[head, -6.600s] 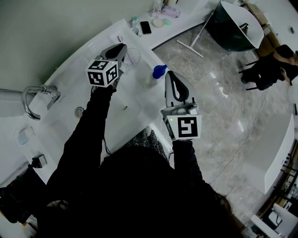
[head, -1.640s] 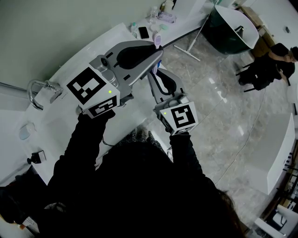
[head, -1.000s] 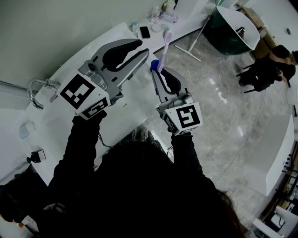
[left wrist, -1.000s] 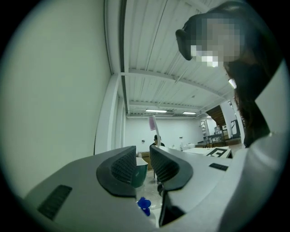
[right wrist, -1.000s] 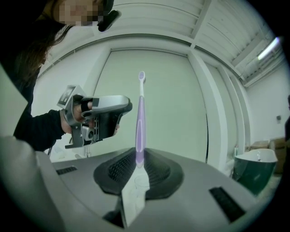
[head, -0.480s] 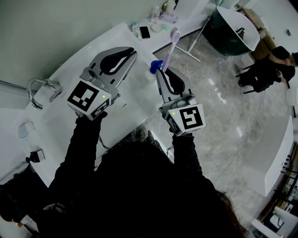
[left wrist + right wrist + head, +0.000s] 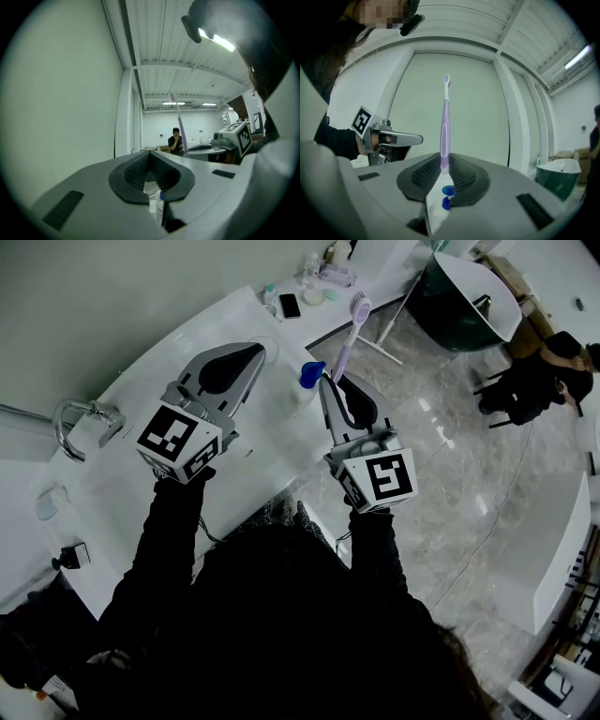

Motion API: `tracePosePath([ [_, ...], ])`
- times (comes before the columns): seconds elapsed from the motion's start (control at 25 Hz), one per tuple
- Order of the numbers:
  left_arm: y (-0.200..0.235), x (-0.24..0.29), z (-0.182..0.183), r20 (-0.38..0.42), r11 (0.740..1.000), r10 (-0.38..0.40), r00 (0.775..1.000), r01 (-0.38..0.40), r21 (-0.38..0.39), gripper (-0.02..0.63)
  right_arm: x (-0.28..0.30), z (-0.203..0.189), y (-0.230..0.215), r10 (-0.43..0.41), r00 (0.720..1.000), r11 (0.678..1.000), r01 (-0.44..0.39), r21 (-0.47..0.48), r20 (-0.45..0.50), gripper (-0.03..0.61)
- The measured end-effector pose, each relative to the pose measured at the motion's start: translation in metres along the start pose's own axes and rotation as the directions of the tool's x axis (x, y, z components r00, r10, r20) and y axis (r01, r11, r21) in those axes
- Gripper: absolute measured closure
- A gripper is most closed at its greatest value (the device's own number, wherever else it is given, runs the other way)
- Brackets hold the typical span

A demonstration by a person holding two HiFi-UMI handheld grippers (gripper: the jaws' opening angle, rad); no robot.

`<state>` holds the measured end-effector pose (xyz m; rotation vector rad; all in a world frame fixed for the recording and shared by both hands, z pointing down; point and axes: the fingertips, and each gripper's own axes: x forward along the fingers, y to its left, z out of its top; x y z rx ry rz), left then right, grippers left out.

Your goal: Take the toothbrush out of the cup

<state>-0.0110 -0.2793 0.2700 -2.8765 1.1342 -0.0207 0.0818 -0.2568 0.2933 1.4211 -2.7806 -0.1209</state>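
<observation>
Since a second ago the left gripper (image 7: 257,352) has sunk toward the white counter (image 7: 225,320), and its jaws, just closing, now meet on nothing. Beside it, the right gripper (image 7: 331,382) stays clamped on the purple toothbrush (image 7: 346,336), which stands upright, bristles topmost, above a blue-capped bottle (image 7: 307,379).

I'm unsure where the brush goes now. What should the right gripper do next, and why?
Probably swing the right gripper left over the counter and lower the toothbrush onto it. Its jaws are shut on the handle, the brush stands upright in the air, and in the head view it looks past the counter's edge, over the floor.
</observation>
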Motion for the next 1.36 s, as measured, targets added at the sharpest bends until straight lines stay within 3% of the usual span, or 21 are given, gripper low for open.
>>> tracePosePath([
  [0.2,0.007,-0.002,-0.009,-0.021,0.999,0.040,0.999,-0.040,-0.029,0.606,-0.001,0.001,-0.002,-0.003,1.000,1.000,0.003,-0.005,0.003,0.520],
  [0.44,0.014,-0.004,-0.011,0.024,0.997,0.070,0.997,-0.069,-0.028,0.606,0.000,0.004,-0.002,-0.011,1.000,1.000,0.011,-0.018,0.008,0.522],
  [0.84,0.018,-0.004,-0.026,-0.035,0.995,0.077,0.996,-0.079,-0.057,0.606,-0.002,0.001,-0.009,-0.048,0.999,0.999,0.048,-0.009,-0.003,0.523],
  [1.36,0.017,-0.004,-0.028,-0.044,0.995,0.071,0.996,-0.074,-0.066,0.606,-0.001,0.001,-0.009,-0.034,0.999,0.999,0.034,-0.023,0.004,0.524],
])
